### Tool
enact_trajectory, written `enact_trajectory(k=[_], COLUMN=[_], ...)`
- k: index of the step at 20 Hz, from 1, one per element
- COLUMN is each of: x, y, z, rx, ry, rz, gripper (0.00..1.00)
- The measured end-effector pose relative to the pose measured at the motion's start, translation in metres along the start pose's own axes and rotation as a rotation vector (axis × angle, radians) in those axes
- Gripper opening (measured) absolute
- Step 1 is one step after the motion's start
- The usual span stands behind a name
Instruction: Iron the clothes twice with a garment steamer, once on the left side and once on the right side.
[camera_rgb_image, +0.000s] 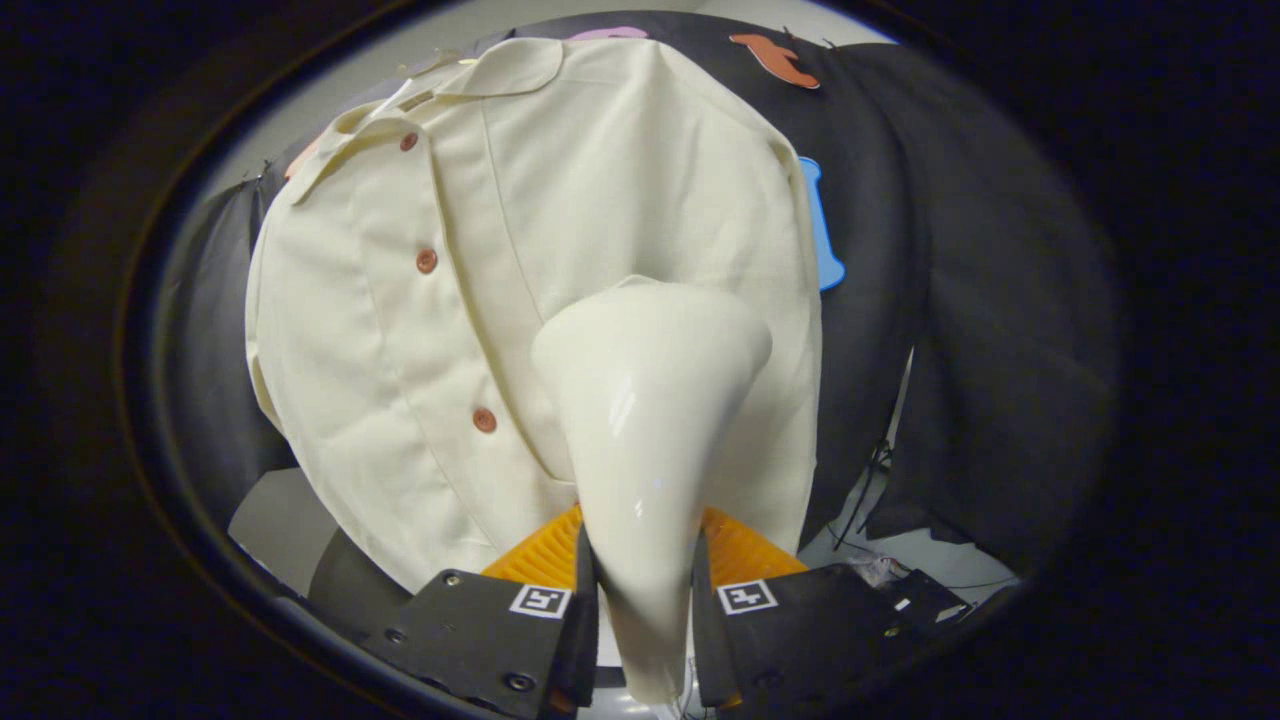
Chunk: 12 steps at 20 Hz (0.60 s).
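Note:
A cream shirt (420, 330) with brown buttons hangs against the booth's dark wall, collar at the top. My gripper (645, 590) is shut on the handle of a glossy cream garment steamer (645, 420). The steamer's wide head points forward and rests against the shirt's right half, about mid-height, to the right of the button placket. Both fingers (575, 620) press on the narrow handle from either side. The head hides the cloth right behind it.
Dark cloth (960, 300) drapes to the right of the shirt. Thin black cables (870, 480) hang beside the shirt's lower right hem. A pale floor or table surface (275, 520) lies below the shirt on the left.

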<state>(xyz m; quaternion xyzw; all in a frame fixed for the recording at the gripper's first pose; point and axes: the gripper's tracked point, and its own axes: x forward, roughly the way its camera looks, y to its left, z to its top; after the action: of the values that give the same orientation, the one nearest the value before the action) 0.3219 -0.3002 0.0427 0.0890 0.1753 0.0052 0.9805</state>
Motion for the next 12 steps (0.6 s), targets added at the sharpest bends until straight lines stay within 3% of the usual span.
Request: enact_trajectory(k=[12], x=[0.014], y=[-0.024], z=[-0.079], rx=[0.072], ry=[-0.047], rz=[-0.038], gripper=[0.39])
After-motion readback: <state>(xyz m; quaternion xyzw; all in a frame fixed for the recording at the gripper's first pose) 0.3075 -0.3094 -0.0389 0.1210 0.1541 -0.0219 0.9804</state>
